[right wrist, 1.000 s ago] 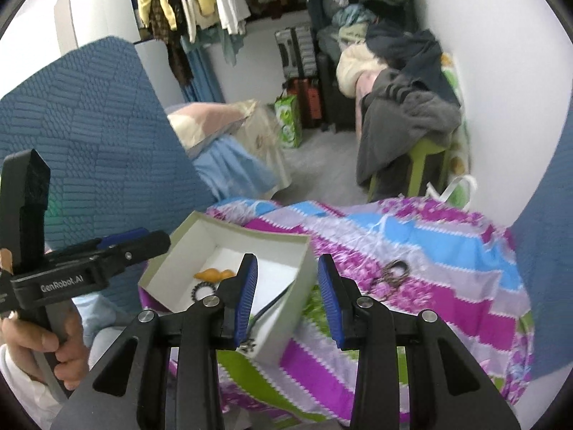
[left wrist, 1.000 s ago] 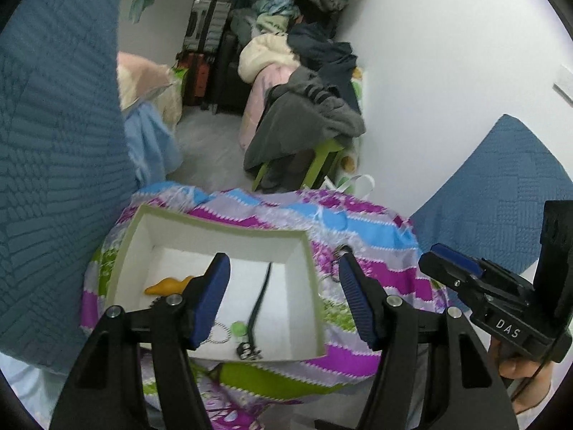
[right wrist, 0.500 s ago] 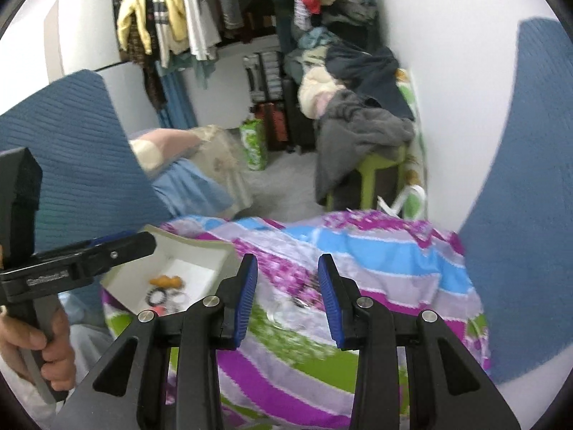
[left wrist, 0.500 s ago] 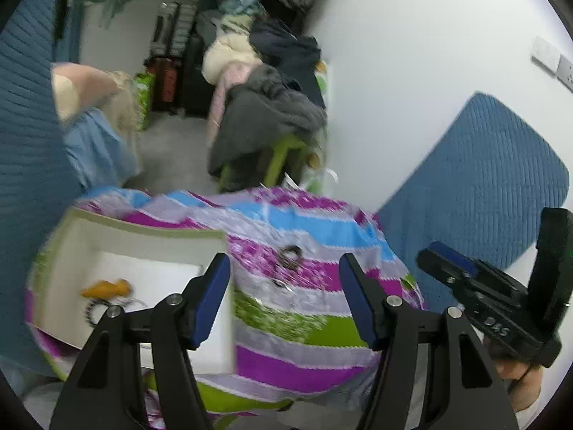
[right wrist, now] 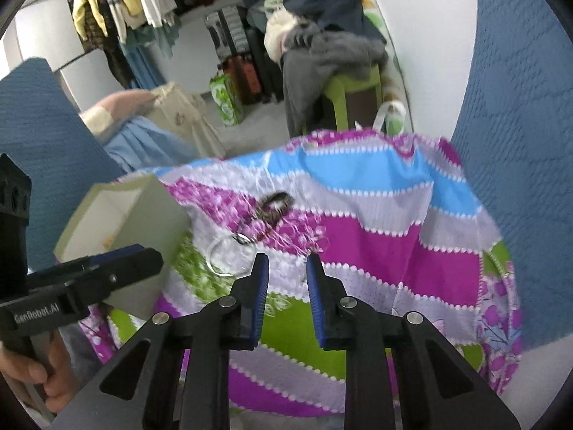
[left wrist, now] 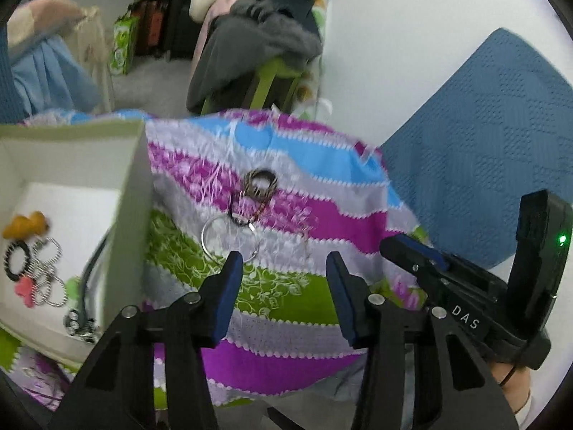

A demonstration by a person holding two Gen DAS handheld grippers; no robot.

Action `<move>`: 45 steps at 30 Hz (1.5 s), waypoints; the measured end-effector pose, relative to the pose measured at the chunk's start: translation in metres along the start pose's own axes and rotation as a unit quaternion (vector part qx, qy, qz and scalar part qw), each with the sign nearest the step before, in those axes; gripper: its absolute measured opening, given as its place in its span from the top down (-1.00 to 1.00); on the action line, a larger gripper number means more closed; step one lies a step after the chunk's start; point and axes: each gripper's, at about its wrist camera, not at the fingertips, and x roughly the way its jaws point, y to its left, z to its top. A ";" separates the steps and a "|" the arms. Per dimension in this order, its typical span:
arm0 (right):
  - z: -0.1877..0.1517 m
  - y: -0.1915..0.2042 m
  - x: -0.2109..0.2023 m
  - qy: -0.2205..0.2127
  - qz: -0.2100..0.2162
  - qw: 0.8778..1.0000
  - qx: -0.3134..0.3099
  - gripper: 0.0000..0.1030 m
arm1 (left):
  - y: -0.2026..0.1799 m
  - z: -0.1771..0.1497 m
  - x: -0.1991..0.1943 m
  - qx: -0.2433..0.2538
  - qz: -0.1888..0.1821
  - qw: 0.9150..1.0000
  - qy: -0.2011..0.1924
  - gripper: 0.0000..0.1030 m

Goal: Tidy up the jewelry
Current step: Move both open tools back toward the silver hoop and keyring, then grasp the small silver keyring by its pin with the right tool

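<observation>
Striped cloth [left wrist: 293, 211] under both grippers' open, empty jaws.

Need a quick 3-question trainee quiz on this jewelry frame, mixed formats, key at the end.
1. True or false: the large silver ring already lies inside the white box.
2. Which hand-held gripper has the wider gap between its fingers: A) left hand-held gripper B) right hand-held gripper?
3. Fill in: the braided band lies on the striped ____.

Key: 1 false, it lies on the cloth beside the box. 2 A. 3 cloth.
</observation>
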 end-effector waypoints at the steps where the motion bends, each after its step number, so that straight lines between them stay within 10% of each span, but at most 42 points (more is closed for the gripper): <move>1: -0.001 -0.004 0.010 0.009 0.005 1.000 0.001 0.62 | 0.000 -0.002 0.009 0.002 0.010 1.000 0.004 0.05; 7: -0.004 -0.019 0.055 0.050 0.027 0.998 0.003 0.62 | 0.009 -0.006 0.052 0.003 0.064 0.997 0.031 0.02; 11: -0.004 -0.023 0.076 0.070 0.032 0.997 -0.002 0.62 | 0.011 -0.010 0.069 0.026 0.107 0.993 0.028 -0.47; 28: -0.003 -0.010 0.109 0.095 -0.010 0.991 -0.094 0.89 | 0.019 -0.005 0.108 0.076 0.153 0.985 0.029 -0.47; 45: -0.005 -0.025 0.097 0.104 -0.013 0.994 -0.031 0.93 | 0.009 -0.005 0.115 0.102 0.162 0.981 0.026 -0.31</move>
